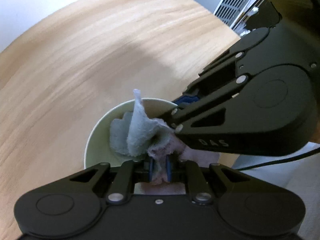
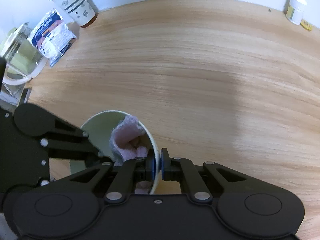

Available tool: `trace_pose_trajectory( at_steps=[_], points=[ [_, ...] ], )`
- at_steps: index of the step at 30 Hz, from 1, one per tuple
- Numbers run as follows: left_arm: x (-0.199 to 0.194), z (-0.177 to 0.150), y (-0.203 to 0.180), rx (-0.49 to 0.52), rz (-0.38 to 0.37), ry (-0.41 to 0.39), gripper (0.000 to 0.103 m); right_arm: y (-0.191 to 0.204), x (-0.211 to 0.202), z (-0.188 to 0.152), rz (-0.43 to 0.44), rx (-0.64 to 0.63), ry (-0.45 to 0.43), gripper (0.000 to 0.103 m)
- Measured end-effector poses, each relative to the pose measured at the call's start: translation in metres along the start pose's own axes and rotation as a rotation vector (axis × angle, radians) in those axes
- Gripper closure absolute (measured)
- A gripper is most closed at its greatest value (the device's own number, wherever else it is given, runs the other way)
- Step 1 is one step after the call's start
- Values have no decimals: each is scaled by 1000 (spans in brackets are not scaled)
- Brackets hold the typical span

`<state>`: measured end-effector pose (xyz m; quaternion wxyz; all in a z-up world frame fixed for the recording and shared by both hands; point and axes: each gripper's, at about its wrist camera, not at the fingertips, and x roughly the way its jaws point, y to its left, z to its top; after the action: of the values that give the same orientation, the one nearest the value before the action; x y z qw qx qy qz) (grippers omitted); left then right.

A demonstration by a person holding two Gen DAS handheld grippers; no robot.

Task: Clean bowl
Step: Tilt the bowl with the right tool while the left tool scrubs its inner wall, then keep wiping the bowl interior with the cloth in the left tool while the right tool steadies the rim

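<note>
We're looking at a home or office corner here: a pale wooden bench [image 2: 200, 60] against a plain white wall. Along its far edge we've got a lidded paper cup [image 2: 74, 2], a foil snack packet [image 2: 52, 36], a clear glass jug [image 2: 20, 54], and a small white jar [image 2: 296, 10].

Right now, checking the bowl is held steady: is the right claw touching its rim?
Touching. The right wrist view shows the right claw shut on the bowl, its blue pads pressing either side of the rim.
</note>
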<state>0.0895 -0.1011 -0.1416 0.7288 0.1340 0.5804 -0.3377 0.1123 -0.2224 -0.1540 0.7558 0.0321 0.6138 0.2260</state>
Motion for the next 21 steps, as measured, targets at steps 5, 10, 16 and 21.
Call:
trace_pose_trajectory(
  at_steps=[5,10,16,21],
  points=[
    [-4,-8,8,-28,-19,-53,91,-4,-2,-4,-2,-8,-13,97],
    [-6,-1,7,-69,-40,-74,91,-12,-23,-8,-4,9,-90,83],
    [-10,5,9,-106,-68,-113,91,-35,-55,-30,10,117,-104,69],
    [-8,6,14,-166,-89,-132,91,-47,-56,-55,164,279,-66,69]
  ],
)
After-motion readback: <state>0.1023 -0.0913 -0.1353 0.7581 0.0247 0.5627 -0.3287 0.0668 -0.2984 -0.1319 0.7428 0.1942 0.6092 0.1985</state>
